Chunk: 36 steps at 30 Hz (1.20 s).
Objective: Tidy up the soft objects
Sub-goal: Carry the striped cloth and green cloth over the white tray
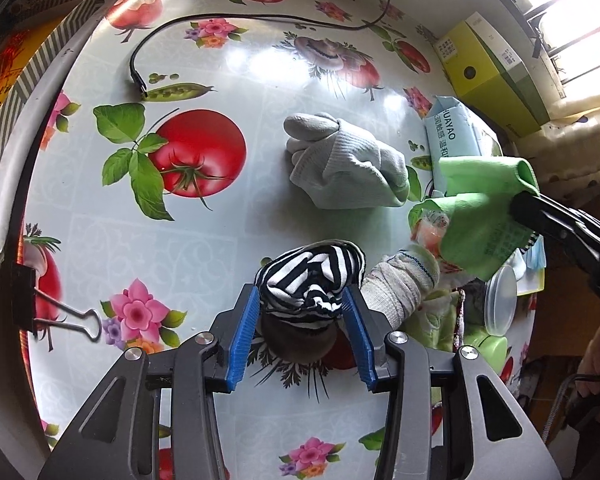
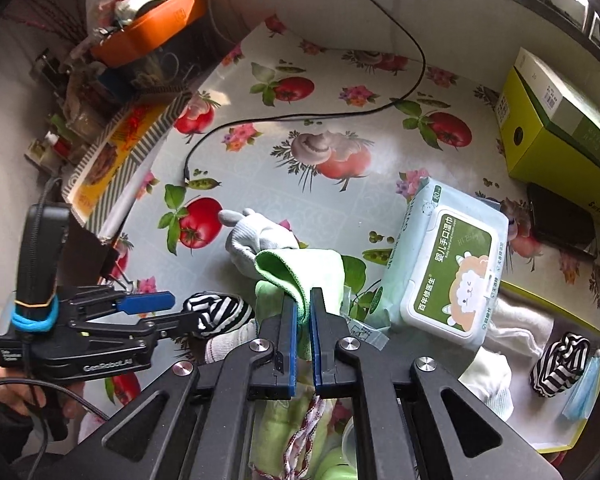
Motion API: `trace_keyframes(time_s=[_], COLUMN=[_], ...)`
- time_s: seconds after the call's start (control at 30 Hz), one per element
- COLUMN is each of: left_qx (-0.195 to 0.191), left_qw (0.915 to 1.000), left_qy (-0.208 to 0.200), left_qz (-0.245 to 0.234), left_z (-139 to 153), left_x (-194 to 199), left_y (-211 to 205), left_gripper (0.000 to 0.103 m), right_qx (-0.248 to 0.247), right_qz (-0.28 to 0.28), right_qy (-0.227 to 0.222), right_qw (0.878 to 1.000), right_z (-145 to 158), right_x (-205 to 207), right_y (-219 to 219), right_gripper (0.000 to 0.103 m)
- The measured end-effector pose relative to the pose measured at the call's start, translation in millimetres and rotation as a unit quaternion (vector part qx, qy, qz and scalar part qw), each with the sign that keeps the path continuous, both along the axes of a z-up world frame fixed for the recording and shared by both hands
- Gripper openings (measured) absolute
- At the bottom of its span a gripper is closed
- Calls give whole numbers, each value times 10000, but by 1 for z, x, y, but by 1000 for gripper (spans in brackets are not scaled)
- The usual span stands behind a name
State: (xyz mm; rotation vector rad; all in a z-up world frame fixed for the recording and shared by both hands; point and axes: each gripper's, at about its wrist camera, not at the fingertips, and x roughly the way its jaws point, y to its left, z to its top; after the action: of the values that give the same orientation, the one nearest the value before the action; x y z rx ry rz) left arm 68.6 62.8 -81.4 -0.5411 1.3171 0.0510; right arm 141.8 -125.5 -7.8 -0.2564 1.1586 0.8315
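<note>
On bench (image 1: pixel 228 208), right fingers (image 2: pixel 304 304) clenched on green cloth (image 2: pixel 300 268), left fingers (image 1: pixel 300 308) released around striped sock (image 1: pixel 312 276); next, probably carrying cloth to tray (image 2: pixel 556 446).

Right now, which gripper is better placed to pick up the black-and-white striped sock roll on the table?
Left. The left gripper has its open jaws on either side of the striped sock roll, while the right gripper is shut on the green cloth.

A: We see the left gripper (image 2: pixel 188 312): black frame, blue finger pads, blue elastic band, a black cable, white "GenRobot.AI" lettering.

B: The right gripper (image 2: pixel 304 316) has the same look: black arms, round silver screws.
</note>
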Motion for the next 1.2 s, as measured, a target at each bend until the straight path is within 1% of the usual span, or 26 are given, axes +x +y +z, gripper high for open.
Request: trace_keyframes(time_s=[0.17, 0.2, 0.37, 0.4, 0.43, 0.5, 0.57, 0.7, 1.07, 1.2], left_qx=[20, 58, 390, 436, 483, 422, 410, 413, 416, 388], left_qw=[9998, 9997, 9988, 9986, 9983, 9986, 9987, 9990, 9975, 9966], left_qy=[216, 254, 179, 168, 173, 199, 159, -3, -547, -685], left_qz=[0, -13, -216, -235, -263, -267, -239, -189, -163, -253], left_z=[-15, -17, -18, -18, -18, -19, -18, -6, 45, 59], left_x=[11, 13, 17, 16, 16, 15, 13, 7, 4, 8], left_y=[-7, -9, -24, -26, -27, -28, -29, -26, -22, -30], left_gripper=[44, 44, 44, 41, 30, 18, 14, 11, 10, 10], right_qx=[55, 62, 120, 142, 165, 199, 244, 353, 534, 560], right_qz=[-88, -103, -134, -136, -137, -144, -166, -278, -659, -812], right_qy=[34, 35, 14, 6, -3, -27, -49, -59, -44, -24], right_qw=[9999, 9999, 9998, 9998, 9998, 9997, 9996, 9990, 9964, 9951], right_z=[3, 4, 9, 11, 13, 16, 20, 27, 36, 36], right_x=[-6, -7, -11, -11, -12, -13, -14, -13, -11, -10], right_y=[-11, -13, -20, -21, -22, -24, -28, -38, -76, -90], right_gripper=[6, 6, 6, 6, 6, 6, 6, 6, 6, 6])
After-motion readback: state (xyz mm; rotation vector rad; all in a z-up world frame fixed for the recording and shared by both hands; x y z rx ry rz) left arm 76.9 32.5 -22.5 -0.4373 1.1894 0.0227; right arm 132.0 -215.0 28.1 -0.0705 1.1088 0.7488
